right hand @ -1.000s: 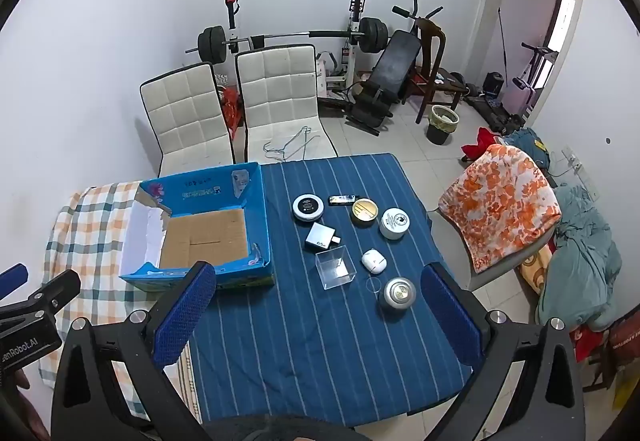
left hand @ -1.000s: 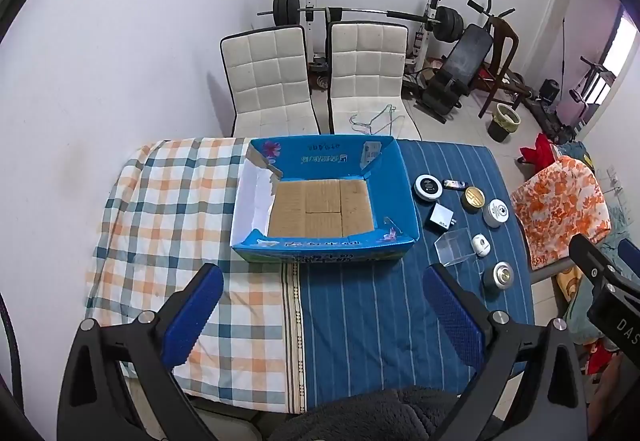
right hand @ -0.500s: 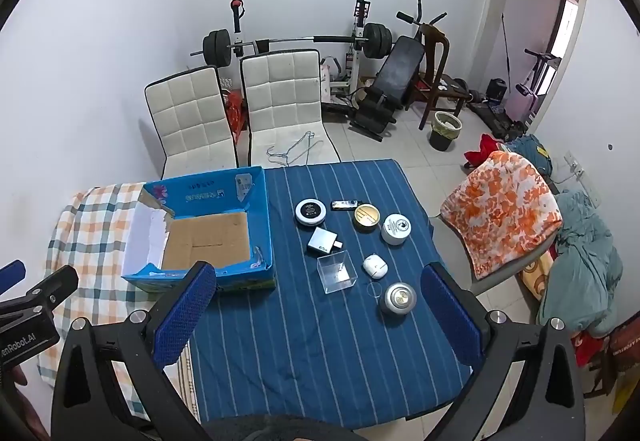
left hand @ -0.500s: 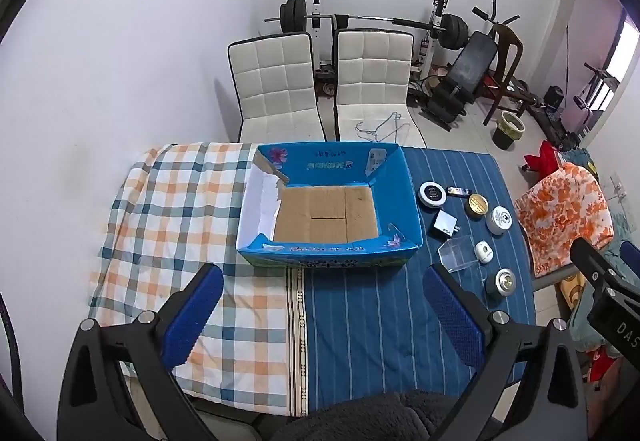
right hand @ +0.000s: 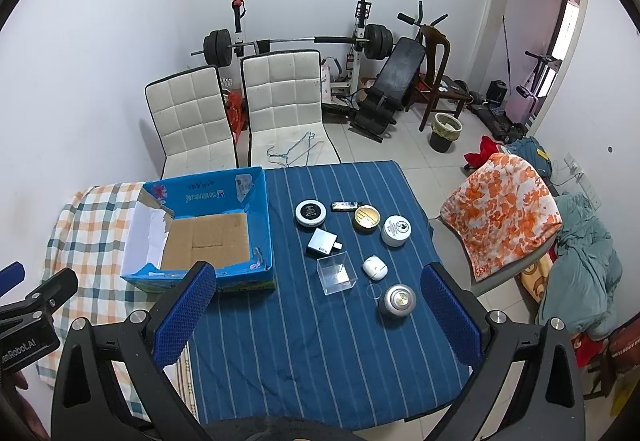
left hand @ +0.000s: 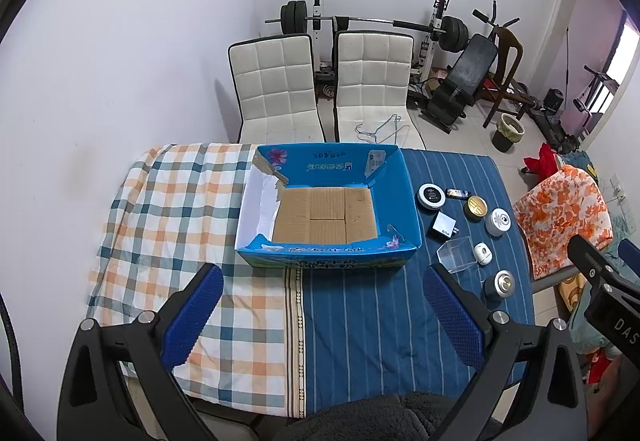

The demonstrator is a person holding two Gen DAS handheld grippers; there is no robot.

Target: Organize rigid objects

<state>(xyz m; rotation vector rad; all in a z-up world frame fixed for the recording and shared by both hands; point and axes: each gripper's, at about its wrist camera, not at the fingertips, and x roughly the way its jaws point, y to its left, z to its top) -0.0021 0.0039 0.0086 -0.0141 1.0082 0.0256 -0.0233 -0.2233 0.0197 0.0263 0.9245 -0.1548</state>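
While both claws have drawn back higher over the worktop, left claw (left hand: 320, 307) and right claw (right hand: 316, 299) spread wide and empty, the small tins and cases (right hand: 362, 241) lie right of the empty blue cardboard box (right hand: 262, 201), none yet sorted.

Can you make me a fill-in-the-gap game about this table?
1. The open blue cardboard box has ___ inside it.
2. The small rigid things, like the clear plastic cube and the round silver tin, sit on the ___ striped cloth.
3. The jaws of the right gripper are ___.
4. The chairs behind the table number ___.

Missing words: nothing; blue; open; two
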